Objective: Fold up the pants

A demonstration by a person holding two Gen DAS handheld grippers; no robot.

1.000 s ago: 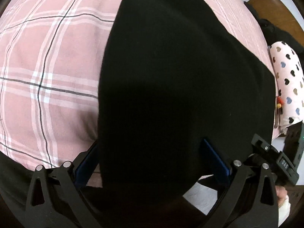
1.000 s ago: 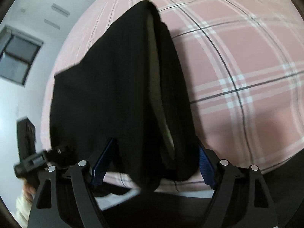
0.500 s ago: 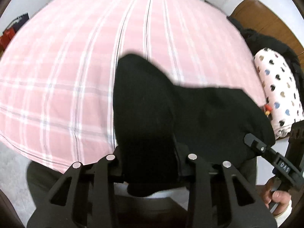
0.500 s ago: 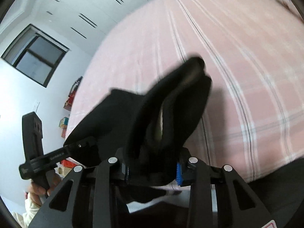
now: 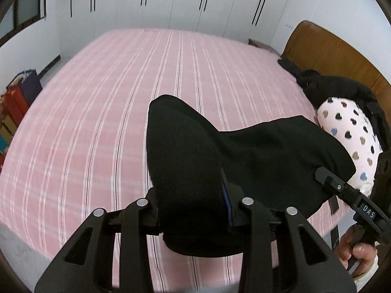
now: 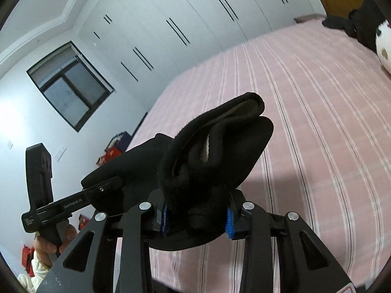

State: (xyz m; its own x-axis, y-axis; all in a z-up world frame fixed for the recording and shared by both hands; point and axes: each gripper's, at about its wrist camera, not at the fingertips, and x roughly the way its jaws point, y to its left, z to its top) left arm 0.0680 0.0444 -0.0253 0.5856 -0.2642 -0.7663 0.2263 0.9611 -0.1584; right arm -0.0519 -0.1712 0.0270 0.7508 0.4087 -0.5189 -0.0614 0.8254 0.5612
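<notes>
The black pants [image 5: 244,161] are lifted off the bed and stretched between my two grippers. My left gripper [image 5: 195,210] is shut on one bunched end of the pants, which hides its fingertips. My right gripper [image 6: 196,216] is shut on the other end of the pants [image 6: 215,151], where the waistband with a pale lining shows between its blue pads [image 6: 229,222]. The right gripper also shows at the right edge of the left wrist view [image 5: 327,178], and the left gripper at the left of the right wrist view [image 6: 107,185].
A pink plaid bed [image 5: 122,112] spreads below and ahead. A heart-print pillow [image 5: 352,136] and dark clothes [image 5: 325,83] lie by the wooden headboard [image 5: 342,56]. White wardrobes [image 5: 171,2] line the far wall. Bags [image 5: 19,92] stand on the floor at the left.
Both grippers closed on the pants and lifted them up off the bed. The views tilted up, so the room and wardrobes now show.
</notes>
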